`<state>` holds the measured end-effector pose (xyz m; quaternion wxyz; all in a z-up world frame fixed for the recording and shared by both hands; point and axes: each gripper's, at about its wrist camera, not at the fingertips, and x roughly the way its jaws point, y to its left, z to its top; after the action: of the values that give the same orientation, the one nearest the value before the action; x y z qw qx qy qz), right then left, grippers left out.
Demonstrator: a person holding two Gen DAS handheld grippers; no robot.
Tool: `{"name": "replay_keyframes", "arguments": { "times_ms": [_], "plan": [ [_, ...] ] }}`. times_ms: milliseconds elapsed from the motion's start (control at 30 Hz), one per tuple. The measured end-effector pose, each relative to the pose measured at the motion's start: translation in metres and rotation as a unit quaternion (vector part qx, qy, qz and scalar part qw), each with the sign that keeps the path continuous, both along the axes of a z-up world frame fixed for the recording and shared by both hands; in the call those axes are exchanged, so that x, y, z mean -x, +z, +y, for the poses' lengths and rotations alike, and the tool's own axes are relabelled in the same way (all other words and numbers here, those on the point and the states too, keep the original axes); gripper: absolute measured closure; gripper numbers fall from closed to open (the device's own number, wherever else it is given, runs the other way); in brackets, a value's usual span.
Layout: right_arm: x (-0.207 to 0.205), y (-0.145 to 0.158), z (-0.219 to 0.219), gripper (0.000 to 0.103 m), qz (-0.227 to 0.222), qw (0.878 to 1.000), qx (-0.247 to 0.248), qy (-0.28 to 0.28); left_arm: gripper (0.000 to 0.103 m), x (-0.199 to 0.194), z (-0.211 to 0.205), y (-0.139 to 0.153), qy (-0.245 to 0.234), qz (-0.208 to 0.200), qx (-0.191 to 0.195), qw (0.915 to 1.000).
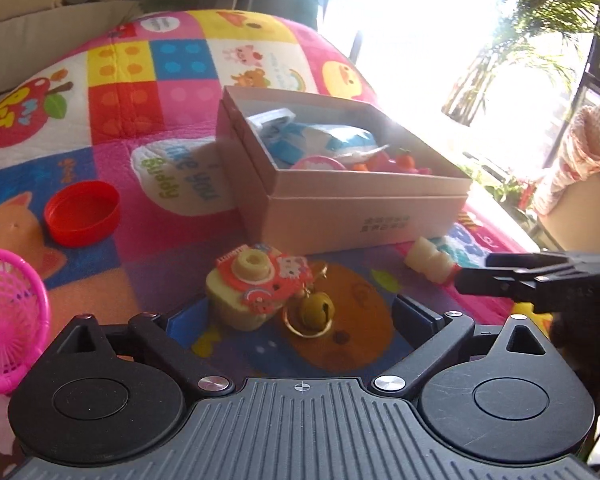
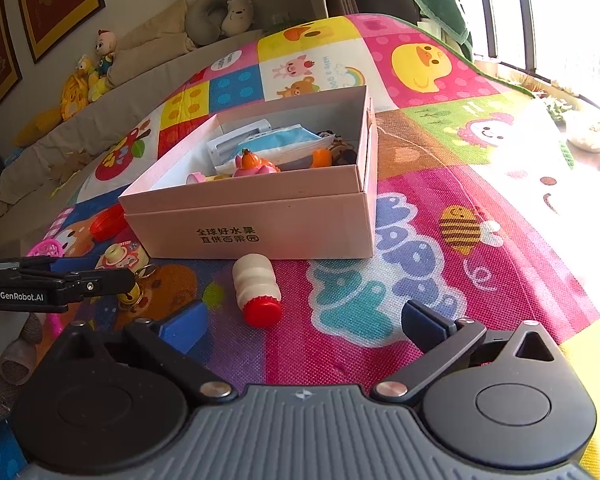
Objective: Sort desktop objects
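Wide-open left gripper jaws flank toy camera.

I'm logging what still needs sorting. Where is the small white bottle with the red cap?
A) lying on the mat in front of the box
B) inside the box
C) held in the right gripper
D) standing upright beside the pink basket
A: the bottle lies on its side on the mat, just in front of the box, untouched by either gripper.

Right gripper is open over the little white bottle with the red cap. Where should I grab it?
Grip the ribbed white body of the bottle, not the red cap. It lies on its side, cap toward the right gripper, so come from above with fingers straddling its width.
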<state>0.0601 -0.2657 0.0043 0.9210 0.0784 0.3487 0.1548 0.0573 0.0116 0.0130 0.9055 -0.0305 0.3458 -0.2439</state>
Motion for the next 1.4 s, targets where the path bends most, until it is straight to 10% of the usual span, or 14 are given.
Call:
{"name": "replay_keyframes", "arguments": {
  "times_ms": [133,300,367,700,867,1200,1400],
  "plan": [
    [0.0,0.0,0.0,0.0,0.001,1.0,-0.004,-0.001,0.003,0.039,-0.02,0.005,-0.065,-0.049,-0.021,0.9964],
    [0.0,0.0,0.0,0.0,0.001,1.0,-0.005,-0.005,0.005,0.022,-0.02,0.003,0.04,-0.055,-0.094,0.9933],
    [0.0,0.0,-0.001,0.0,0.001,1.0,-0.005,-0.004,0.025,0.01,-0.011,0.001,0.068,-0.036,-0.085,0.9934],
    [0.0,0.0,-0.002,0.0,0.002,1.0,-0.006,-0.005,0.026,-0.018,-0.008,-0.005,0.053,-0.033,-0.095,0.9935],
    [0.0,0.0,-0.002,0.0,0.002,1.0,-0.007,-0.004,0.053,-0.009,-0.013,-0.003,0.056,-0.034,-0.085,0.9942],
    [0.0,0.0,0.003,0.0,0.0,1.0,0.004,-0.001,0.053,0.077,0.013,-0.001,0.123,-0.014,-0.042,0.9914],
    [0.0,-0.001,0.022,0.0,-0.002,0.998,0.06,0.018,0.049,0.09,0.009,-0.001,0.198,-0.026,-0.094,0.9753]
  ]
}}
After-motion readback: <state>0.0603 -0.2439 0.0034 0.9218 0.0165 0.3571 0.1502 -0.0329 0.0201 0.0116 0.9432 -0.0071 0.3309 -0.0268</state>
